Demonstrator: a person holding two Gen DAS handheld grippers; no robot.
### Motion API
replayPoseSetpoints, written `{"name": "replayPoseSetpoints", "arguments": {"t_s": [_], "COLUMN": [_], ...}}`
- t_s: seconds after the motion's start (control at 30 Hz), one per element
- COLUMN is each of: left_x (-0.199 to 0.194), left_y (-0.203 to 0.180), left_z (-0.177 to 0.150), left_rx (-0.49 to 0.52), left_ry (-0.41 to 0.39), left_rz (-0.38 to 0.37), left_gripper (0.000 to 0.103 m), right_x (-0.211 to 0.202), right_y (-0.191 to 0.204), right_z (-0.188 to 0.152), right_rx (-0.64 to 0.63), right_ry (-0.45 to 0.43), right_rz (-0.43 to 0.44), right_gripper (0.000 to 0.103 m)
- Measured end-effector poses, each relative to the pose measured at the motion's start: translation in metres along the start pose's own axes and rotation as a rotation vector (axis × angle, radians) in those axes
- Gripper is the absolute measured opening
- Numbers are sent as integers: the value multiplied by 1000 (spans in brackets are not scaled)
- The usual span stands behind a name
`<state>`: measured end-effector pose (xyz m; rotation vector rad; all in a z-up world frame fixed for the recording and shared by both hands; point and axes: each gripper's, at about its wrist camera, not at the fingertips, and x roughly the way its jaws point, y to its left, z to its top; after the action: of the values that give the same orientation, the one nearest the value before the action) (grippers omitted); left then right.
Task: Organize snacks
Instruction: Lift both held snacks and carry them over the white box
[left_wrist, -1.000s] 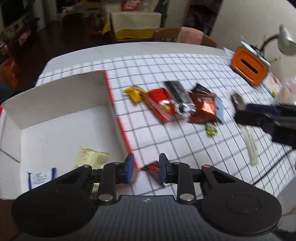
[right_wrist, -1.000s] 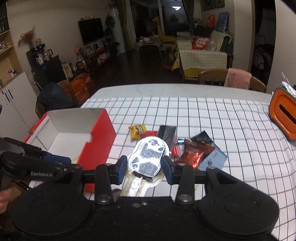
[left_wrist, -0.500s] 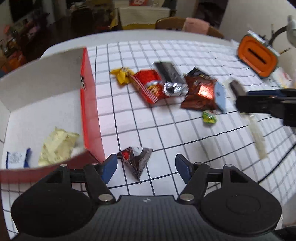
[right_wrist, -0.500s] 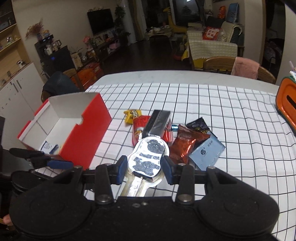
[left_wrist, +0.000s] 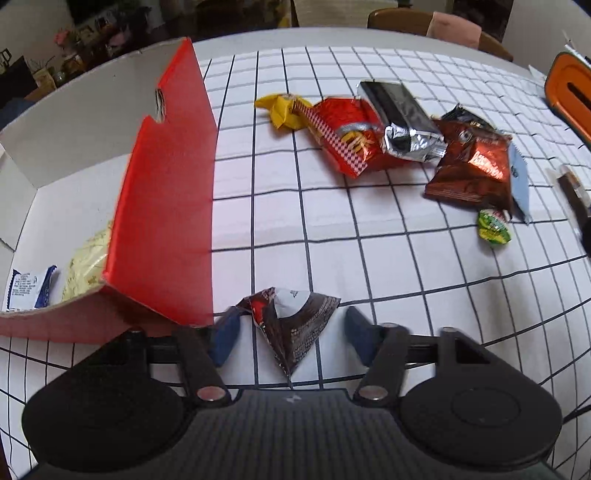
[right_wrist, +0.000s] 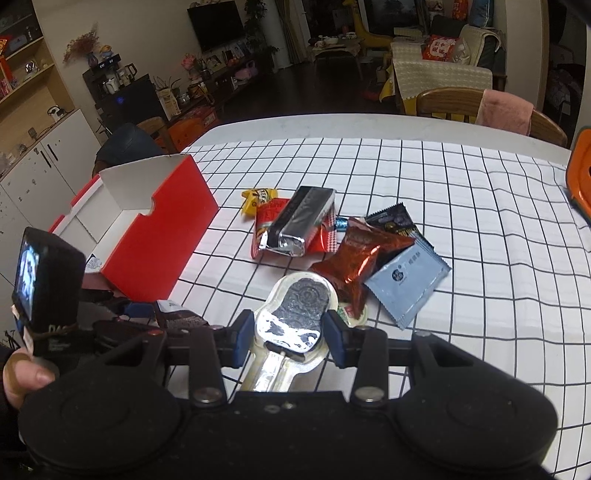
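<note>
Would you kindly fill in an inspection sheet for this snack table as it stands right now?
Surface: checked tablecloth, flat.
Job's things: red box holds two packets; snack pile loose on the cloth; triangular packet beside the box.
Clutter: orange container at the far edge.
Grippers: left gripper closing around the triangular packet, pads not pressing; right gripper shut on a foil-sealed snack.
Cables: nothing seen.
Surroundings: wooden chair, living room behind.

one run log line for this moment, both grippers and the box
left gripper: closing around triangular packet on table | right gripper: shut on clear-wrapped snack | red box: open, holds two packets
</note>
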<state>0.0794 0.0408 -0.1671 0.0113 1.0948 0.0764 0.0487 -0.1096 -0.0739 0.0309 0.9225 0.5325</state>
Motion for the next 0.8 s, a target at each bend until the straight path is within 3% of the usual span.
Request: {"name": "replayPoseSetpoints", "arguments": {"t_s": [0.13,0.17,0.5,0.8], "left_x": [-1,-2,-9,-47], "left_y": [0,0,11,24], "left_z": [1,1,-3,-9], "left_rx": [4,2,-24,2], "left_ry": [-6,-5,-18,-64], "left_rz": [2,1,-31,-114], "left_gripper": [33,32,26,26], "right_x": [-2,-2,-8,-20], "right_y": [-6,-6,0,22], "right_z": [-3,-4,-10,-8], "right_rx": [11,14,24,20], "right_ry": [2,2,2,-24], "right_rz": [0,0,-22,-41], "right_gripper": [41,41,41,41]}}
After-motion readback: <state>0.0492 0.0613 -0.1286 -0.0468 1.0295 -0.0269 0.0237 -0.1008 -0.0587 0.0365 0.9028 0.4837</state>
